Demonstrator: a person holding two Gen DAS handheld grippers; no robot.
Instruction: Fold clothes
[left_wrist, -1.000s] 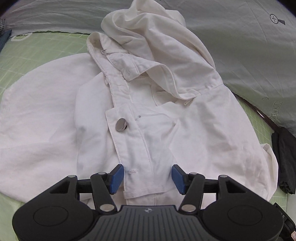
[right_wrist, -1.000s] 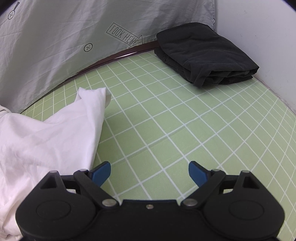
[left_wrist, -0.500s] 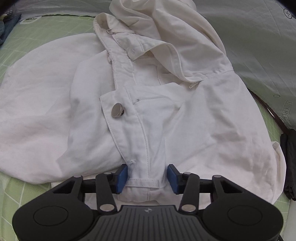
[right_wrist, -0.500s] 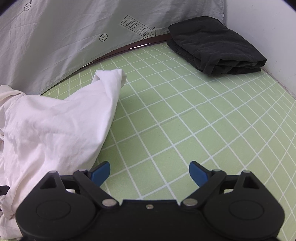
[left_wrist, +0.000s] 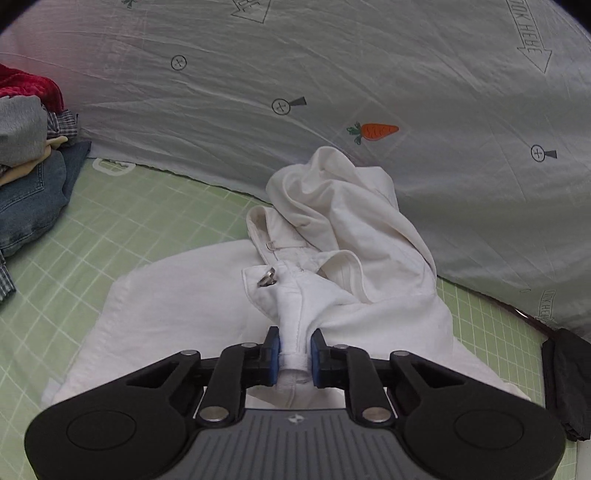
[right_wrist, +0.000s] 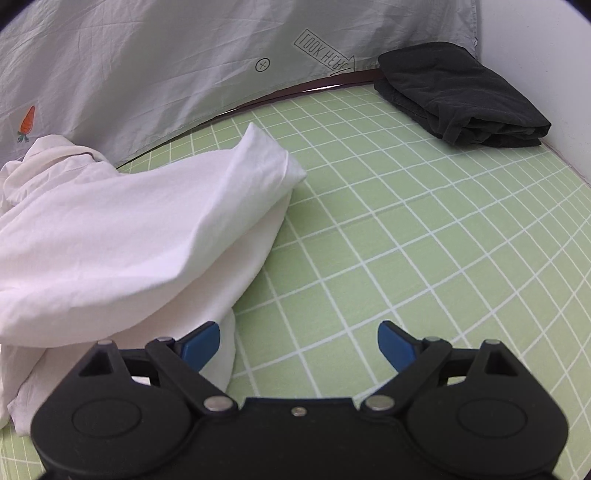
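Observation:
A white garment (left_wrist: 192, 295) with a metal button (left_wrist: 266, 277) lies crumpled on the green grid mat (left_wrist: 122, 218). My left gripper (left_wrist: 294, 350) is shut on its waistband strip, which rises bunched between the blue pads. In the right wrist view the same white garment (right_wrist: 122, 236) spreads across the left half, one end pointing toward the mat's middle. My right gripper (right_wrist: 299, 341) is open just above the mat; its left pad (right_wrist: 201, 341) is next to the cloth's edge, with nothing between the pads.
A folded black garment (right_wrist: 461, 96) sits at the mat's far right corner, also at the right edge (left_wrist: 565, 384). A pile of jeans and other clothes (left_wrist: 29, 173) lies far left. A grey printed sheet (left_wrist: 332, 92) forms the backdrop.
My left gripper closed on the waistband strip and lifted it, pulling the cloth up and toward me. The right gripper stayed open and shifted left, nearer the white cloth.

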